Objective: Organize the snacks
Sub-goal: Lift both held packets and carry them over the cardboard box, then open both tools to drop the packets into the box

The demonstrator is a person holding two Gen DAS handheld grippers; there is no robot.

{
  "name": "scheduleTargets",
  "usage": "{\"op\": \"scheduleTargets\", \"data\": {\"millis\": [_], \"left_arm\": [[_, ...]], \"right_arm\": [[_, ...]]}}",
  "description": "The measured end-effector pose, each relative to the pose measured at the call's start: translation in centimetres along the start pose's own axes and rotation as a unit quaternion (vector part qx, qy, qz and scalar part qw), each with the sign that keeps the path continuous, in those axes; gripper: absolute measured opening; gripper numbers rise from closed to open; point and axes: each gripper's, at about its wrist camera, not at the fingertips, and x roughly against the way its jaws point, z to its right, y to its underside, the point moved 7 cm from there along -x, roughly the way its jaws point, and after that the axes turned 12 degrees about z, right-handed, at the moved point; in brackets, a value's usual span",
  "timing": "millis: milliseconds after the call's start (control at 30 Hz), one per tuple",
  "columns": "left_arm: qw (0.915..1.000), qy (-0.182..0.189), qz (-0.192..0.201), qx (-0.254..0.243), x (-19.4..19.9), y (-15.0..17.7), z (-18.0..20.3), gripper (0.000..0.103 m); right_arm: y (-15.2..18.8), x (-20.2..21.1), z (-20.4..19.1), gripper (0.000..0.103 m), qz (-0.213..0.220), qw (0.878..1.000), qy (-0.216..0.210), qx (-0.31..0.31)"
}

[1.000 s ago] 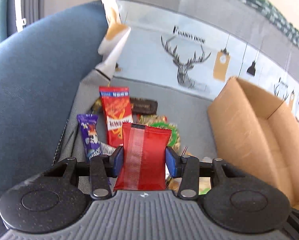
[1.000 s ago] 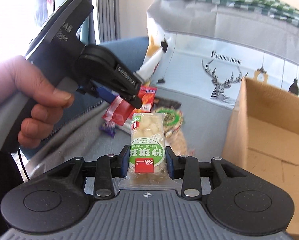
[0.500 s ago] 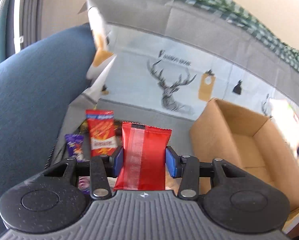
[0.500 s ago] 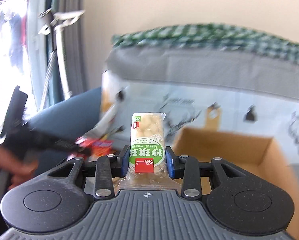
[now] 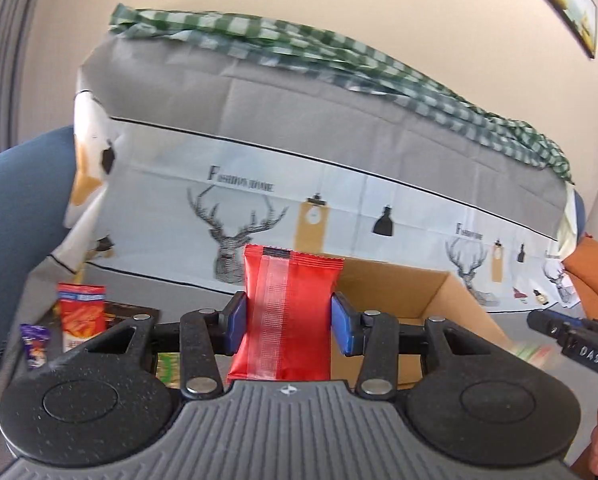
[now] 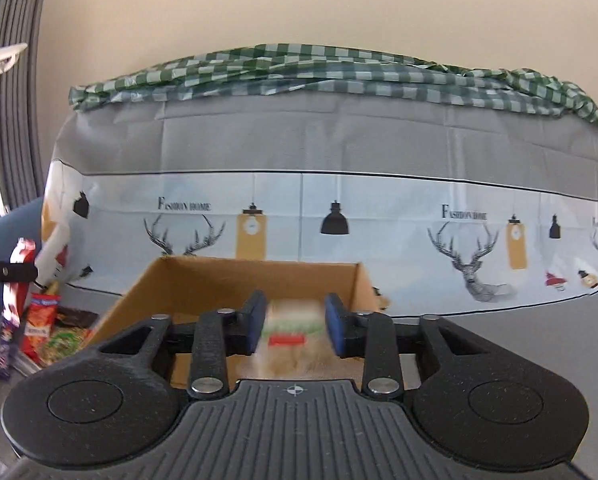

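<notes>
Now over the sofa seat, the left gripper (image 5: pixel 287 330) clamps a red packet (image 5: pixel 289 300) upright between its blue pads, jaws about half open and pressed on both side edges. Beyond the packet, from 12 to 2 o'clock, stands the open cardboard box (image 5: pixel 439 300), its near rim just behind the fingers. Loose snacks (image 5: pixel 81 312) lie at 9 o'clock, well apart from the box.

The right gripper (image 6: pixel 295 324) hangs at the box's near edge (image 6: pixel 219 280), jaws closing with a green-and-white packet (image 6: pixel 293 332), blurred, filling the gap between the pads. The box mouth spreads from 10 to 1 o'clock, its floor bare where it shows. Grey seat runs clear at 3 o'clock. A deer-print cover (image 6: pixel 339 208) walls off the back at 12 o'clock.
</notes>
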Motion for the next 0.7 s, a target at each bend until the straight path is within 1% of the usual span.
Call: {"op": "scheduleTargets", "data": {"millis": [67,167,300,367,433,467,533,567,700], "left_arm": [[0.9999,0.015,0.000,-0.005,-0.5,0.4,1.6,0.048],[0.9991,0.042,-0.001,-0.010,-1.1,1.0,3.9,0.048],[0.9969,0.077,-0.007,-0.016,-1.5,1.9,6.2,0.048],[0.9949,0.098,-0.011,-0.020,-1.5,2.2,7.1,0.049],[0.9924,0.120,-0.018,-0.020,-1.4,2.6,7.9,0.050],[0.9910,0.131,-0.022,-0.020,-1.3,2.7,8.1,0.052],[0.9895,0.141,-0.024,-0.020,-1.1,2.9,8.2,0.058],[0.9893,0.142,-0.026,-0.021,-1.2,2.9,8.1,0.059],[0.9902,0.135,-0.034,-0.007,-1.4,3.0,6.9,0.060]], "right_arm": [[0.5,0.0,0.7,0.025,-0.006,1.000,0.003,0.003],[1.4,-0.7,1.3,0.021,-0.025,1.000,0.007,0.007],[1.8,-1.0,1.3,0.021,-0.032,0.999,0.008,0.015],[1.9,-1.2,1.1,0.026,-0.034,0.999,0.013,0.019],[2.0,-1.6,0.9,0.039,-0.039,0.999,0.017,0.017],[2.0,-1.7,0.9,0.041,-0.041,0.999,0.019,0.013],[2.0,-2.0,0.7,0.051,-0.044,0.999,0.024,0.012],[2.1,-2.1,0.6,0.053,-0.045,0.999,0.026,0.012],[2.0,-2.3,0.0,0.054,-0.040,0.998,0.035,0.020]]}}
